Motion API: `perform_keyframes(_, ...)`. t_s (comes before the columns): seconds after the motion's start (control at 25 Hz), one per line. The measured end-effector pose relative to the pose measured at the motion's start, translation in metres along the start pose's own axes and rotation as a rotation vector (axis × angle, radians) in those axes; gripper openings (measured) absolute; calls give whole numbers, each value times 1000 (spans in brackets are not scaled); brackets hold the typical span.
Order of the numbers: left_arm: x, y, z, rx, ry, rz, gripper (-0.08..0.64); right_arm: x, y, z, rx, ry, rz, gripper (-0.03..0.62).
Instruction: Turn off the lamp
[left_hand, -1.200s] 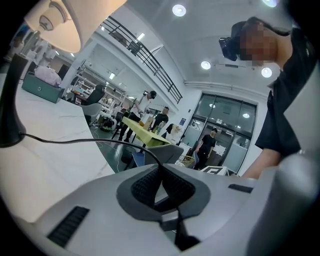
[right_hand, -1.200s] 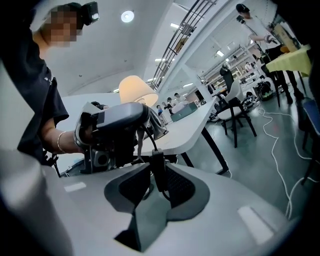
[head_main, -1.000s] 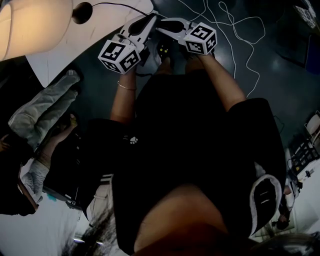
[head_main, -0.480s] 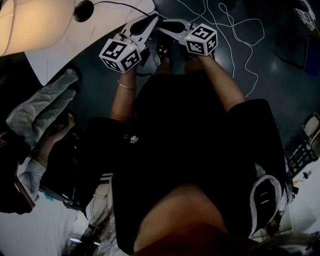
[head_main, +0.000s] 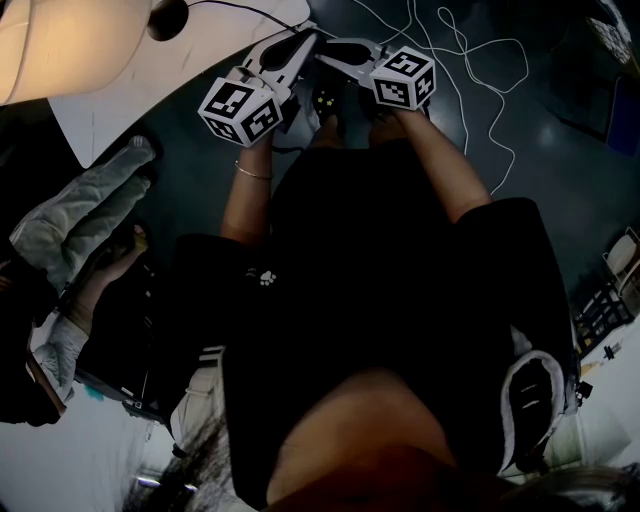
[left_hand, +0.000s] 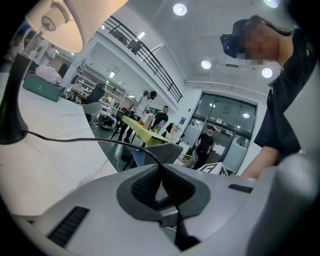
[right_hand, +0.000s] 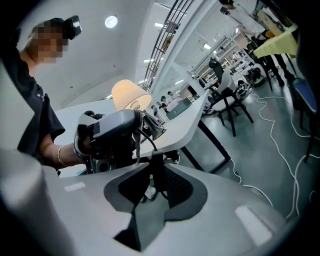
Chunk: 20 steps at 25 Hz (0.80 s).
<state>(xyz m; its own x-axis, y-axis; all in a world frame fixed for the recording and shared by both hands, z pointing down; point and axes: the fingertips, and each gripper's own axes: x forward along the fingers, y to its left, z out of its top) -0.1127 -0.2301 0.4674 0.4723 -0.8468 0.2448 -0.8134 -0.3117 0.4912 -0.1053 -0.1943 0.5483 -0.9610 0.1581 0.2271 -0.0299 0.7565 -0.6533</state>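
The lamp's shade (head_main: 60, 45) glows at the head view's top left, above its dark base (head_main: 165, 18) on the white table (head_main: 150, 90). A black cord (left_hand: 75, 140) runs from the lamp's stem (left_hand: 12, 100) under the lit shade (left_hand: 65, 20) into my left gripper (left_hand: 161, 177), which is shut on it. My left gripper (head_main: 306, 36) and right gripper (head_main: 322, 50) meet tip to tip past the table's edge. My right gripper (right_hand: 154, 175) is shut on a black inline switch (right_hand: 153, 165) on the cord. The left gripper (right_hand: 112, 130) and the lit shade (right_hand: 130, 95) show behind it.
White cables (head_main: 470, 60) loop over the dark floor to the right. A person in a grey sleeve (head_main: 80, 220) is at the left. Chairs (right_hand: 230, 107) stand by the table's far end. Several people (left_hand: 205, 142) stand far off in the hall.
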Motion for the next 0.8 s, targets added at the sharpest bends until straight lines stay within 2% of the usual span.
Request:
perform_keyframes(0.6,-4,0,-7,21,28,9,17,2,-5,-3,92,-5,-1,75)
perform_keyframes(0.8,-4,0,-7,17,26,10,17,1,-4,-4,90,1,3,77)
